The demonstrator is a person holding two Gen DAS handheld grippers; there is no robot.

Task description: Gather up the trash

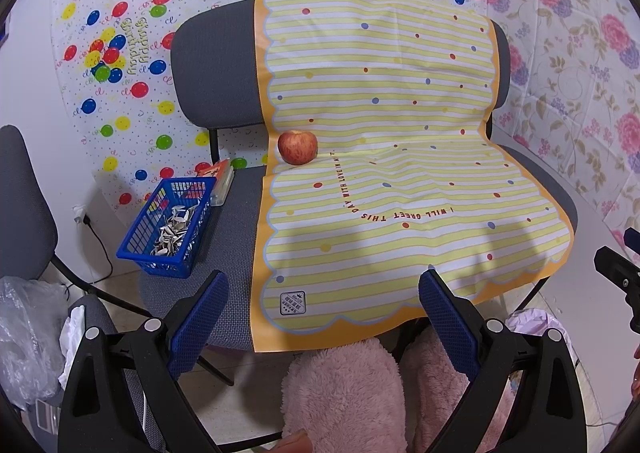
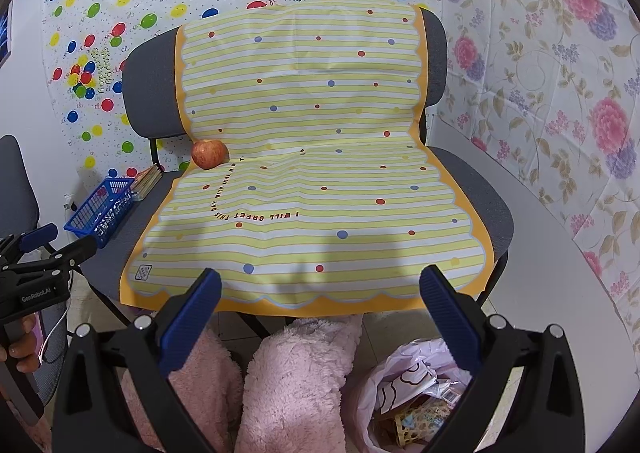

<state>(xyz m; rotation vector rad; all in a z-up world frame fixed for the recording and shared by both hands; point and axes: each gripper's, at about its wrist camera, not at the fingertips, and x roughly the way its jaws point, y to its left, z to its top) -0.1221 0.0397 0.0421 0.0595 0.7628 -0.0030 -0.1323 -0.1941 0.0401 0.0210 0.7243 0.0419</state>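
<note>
Across the grey chair (image 1: 224, 229) in front of you lies one yellow-striped sheet (image 1: 384, 157), draped from the backrest down over the seat, its orange scalloped edge hanging past the front. One red apple (image 1: 297, 147) sits on the sheet's left edge, where seat meets backrest. To the left of the sheet, on the bare seat, stands one blue basket (image 1: 168, 227) holding a heap of pale seed shells (image 1: 174, 231); you cannot count them. One small clear box (image 1: 222, 181) with an orange top sits just behind the basket.

Your left gripper (image 1: 324, 295) hovers over the front edge of the seat, its two blue-padded fingers spread wide with nothing between them. Your right gripper (image 2: 320, 289) hangs over the same front edge further right, jaws equally wide and empty.

Below you are two knees in pink fleece (image 2: 296, 373). On the floor at your right, one pale pink trash bag (image 2: 404, 389) gapes open with wrappers inside. At your left, one clear plastic bag (image 1: 24, 337) sits by a second grey chair (image 1: 20, 197).
</note>
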